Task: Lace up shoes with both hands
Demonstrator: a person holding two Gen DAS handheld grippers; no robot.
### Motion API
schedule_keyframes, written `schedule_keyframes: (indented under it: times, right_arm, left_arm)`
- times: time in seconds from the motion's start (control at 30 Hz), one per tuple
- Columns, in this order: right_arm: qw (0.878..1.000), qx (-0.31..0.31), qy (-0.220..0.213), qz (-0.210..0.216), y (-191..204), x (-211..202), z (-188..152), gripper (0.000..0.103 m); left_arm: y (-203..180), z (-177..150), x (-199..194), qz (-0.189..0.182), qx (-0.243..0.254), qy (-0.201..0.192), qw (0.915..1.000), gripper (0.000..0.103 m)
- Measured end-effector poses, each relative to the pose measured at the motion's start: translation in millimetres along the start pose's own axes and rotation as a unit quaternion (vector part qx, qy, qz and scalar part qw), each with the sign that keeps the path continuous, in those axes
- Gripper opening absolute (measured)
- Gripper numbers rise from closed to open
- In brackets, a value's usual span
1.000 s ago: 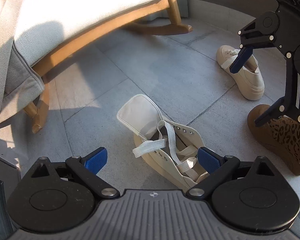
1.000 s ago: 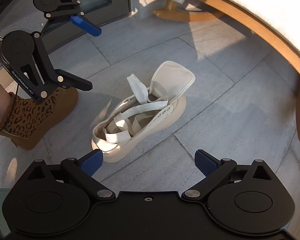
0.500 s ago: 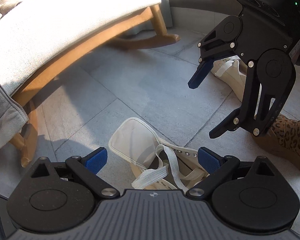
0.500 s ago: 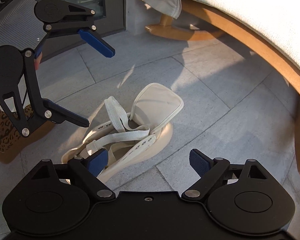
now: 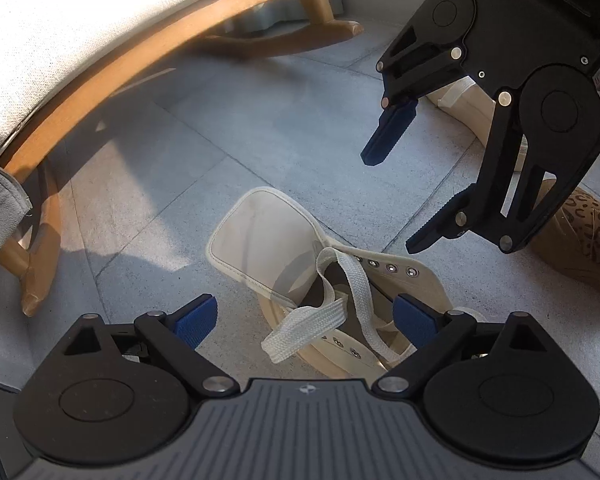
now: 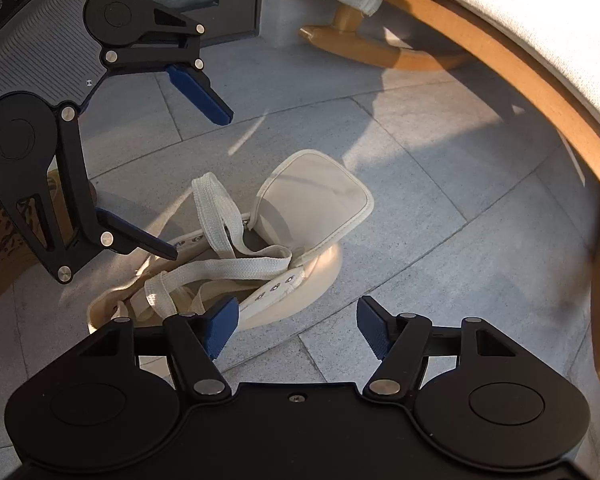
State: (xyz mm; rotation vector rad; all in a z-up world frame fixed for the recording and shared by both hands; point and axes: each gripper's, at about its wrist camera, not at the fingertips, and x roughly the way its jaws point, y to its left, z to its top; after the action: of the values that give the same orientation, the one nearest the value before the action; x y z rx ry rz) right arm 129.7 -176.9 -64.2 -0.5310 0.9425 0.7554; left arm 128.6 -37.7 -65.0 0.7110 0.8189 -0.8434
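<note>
Both tongs, left (image 5: pixel 304 322) and right (image 6: pixel 296 330), gape empty over the shoe (image 6: pixel 300 276). The loose lace (image 5: pixel 312 326) beneath them lies flat; a shallow pinch could slip off.

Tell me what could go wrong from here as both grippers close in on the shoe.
1. The lace lies in loose overlapping loops across the shoe; a grab may catch the wrong strand.
2. The left gripper and right gripper are open and close together, so they might collide.
3. The tongue is flopped forward and could get pinched.
</note>
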Motion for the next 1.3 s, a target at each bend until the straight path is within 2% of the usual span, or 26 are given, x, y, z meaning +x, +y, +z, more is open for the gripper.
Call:
schedule_keyframes:
  times: [0.33, 0.47, 0.77, 1.0, 1.07, 1.2, 1.23, 1.3]
  right_arm:
    - [0.995, -0.085, -0.002, 0.060, 2.5, 21.4, 8.6, 0.065]
    - [0.990, -0.116, -0.003, 0.082, 8.1, 28.3, 9.3, 0.065]
    - [0.975, -0.180, 0.005, 0.127, 33.1, 36.2, 11.9, 0.065]
    - [0.968, -0.204, 0.025, 0.147, 42.5, 54.9, 21.5, 0.065]
    - [0.965, -0.209, 0.038, 0.152, 44.9, 61.6, 25.3, 0.069]
    - [0.963, -0.217, 0.066, 0.148, 50.1, 78.0, 28.9, 0.068]
    - [0.963, -0.214, 0.070, 0.147, 50.6, 80.9, 29.0, 0.066]
    - [0.965, -0.205, 0.079, 0.146, 51.4, 86.9, 28.9, 0.045]
  left_arm:
    - [5.8, -14.0, 3.4, -0.005, 0.006, 0.010, 0.9999, 0.096]
    - [1.4, -18.6, 1.3, -0.024, 0.024, 0.001, 0.9994, 0.096]
    - [-3.5, -22.0, 2.2, -0.039, 0.038, 0.006, 0.9985, 0.095]
    - [-3.6, -22.4, 1.9, -0.041, 0.041, 0.007, 0.9983, 0.095]
    - [-1.7, -21.8, 1.6, -0.039, 0.036, 0.005, 0.9986, 0.095]
    - [1.0, -22.1, 1.0, -0.034, 0.029, 0.006, 0.9990, 0.095]
    - [1.0, -22.4, 0.9, -0.031, 0.030, 0.006, 0.9991, 0.095]
    - [0.3, -23.5, 1.4, -0.028, 0.031, 0.007, 0.9991, 0.095]
